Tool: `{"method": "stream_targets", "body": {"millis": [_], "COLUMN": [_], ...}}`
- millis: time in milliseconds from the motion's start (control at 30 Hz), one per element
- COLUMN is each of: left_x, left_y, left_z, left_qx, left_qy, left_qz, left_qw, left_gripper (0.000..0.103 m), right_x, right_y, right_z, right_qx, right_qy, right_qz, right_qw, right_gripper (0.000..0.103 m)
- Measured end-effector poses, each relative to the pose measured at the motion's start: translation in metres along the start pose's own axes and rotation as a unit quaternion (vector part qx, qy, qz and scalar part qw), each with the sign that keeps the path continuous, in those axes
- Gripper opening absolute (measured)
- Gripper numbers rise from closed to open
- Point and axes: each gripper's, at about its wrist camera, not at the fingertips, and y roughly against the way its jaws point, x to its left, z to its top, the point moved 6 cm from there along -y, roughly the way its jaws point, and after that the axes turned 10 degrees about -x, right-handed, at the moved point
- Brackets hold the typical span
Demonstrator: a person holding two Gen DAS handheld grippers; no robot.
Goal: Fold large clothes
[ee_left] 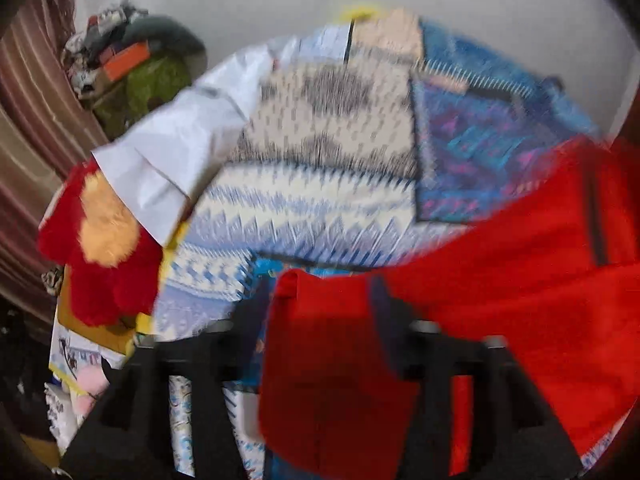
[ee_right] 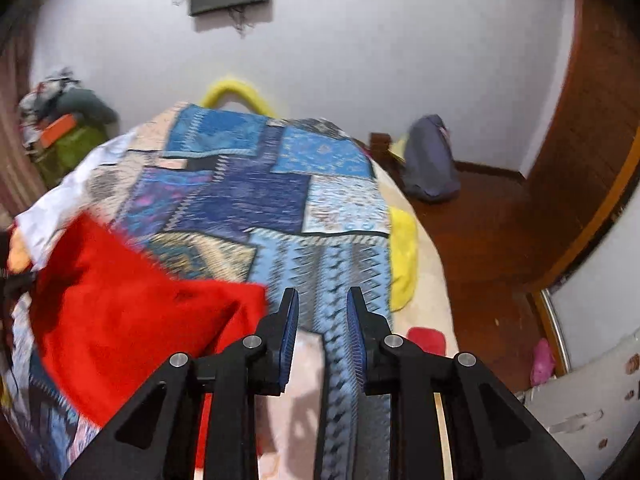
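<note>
A large red garment (ee_left: 520, 272) lies across the patchwork bedspread (ee_left: 320, 152). In the left wrist view a fold of it (ee_left: 332, 360) drapes over my left gripper (ee_left: 324, 320) and hides the fingertips; the frame is blurred, so I cannot tell whether the jaws hold it. In the right wrist view the red garment (ee_right: 120, 300) lies at the left on the bedspread (ee_right: 248, 192). My right gripper (ee_right: 322, 300) is open and empty, with blue pads (ee_right: 290, 336), just right of the garment's edge.
A white cloth (ee_left: 172, 148) and a red and tan plush (ee_left: 100, 248) lie at the bed's left edge. A yellow pillow (ee_right: 402, 256) lies at its right edge. A pile of clutter (ee_right: 60, 128) stands by the wall. A grey bag (ee_right: 430, 164) sits on the wooden floor (ee_right: 492, 240).
</note>
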Motion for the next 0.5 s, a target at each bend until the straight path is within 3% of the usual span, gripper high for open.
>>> {"method": "stream_targets", "body": {"millis": [100,167,233,400,500], "left_x": [0.000,-0.005,-0.016,-0.061,-0.089], "left_y": [0.039,0.049,0.053,0.032,0.000], "left_z": [0.006,0.003,-0.007,-0.049,-0.069], "left_qx": [-0.031,-0.027,-0.016,0.029,0.060], "left_qy": [-0.017,-0.024,-0.033,-0.076,-0.101], "left_qz": [-0.013,-0.035,-0.051,-0.097,-0.096], "left_qw": [0.9993,0.9987,0.9980,0.9919,0.9884], "left_gripper": [0.077,0.086,0.088,0.088,0.088], "right_x": [0.022,0.036,0.054,0.094,0.119], "right_y": [0.018,0.024,0.023,-0.003,-0.026], "right_z": [-0.018,-0.033,-0.048,-0.073,-0.081], "right_qx": [0.003,0.014,0.028,0.068,0.086], "right_qy": [0.005,0.006,0.000,-0.009,-0.002], "right_qz": [0.047,0.071,0.096,0.139,0.156], "right_qw": [0.999,0.997,0.995,0.988,0.984], "right_gripper": [0.020,0.020,0.020,0.020,0.020]}}
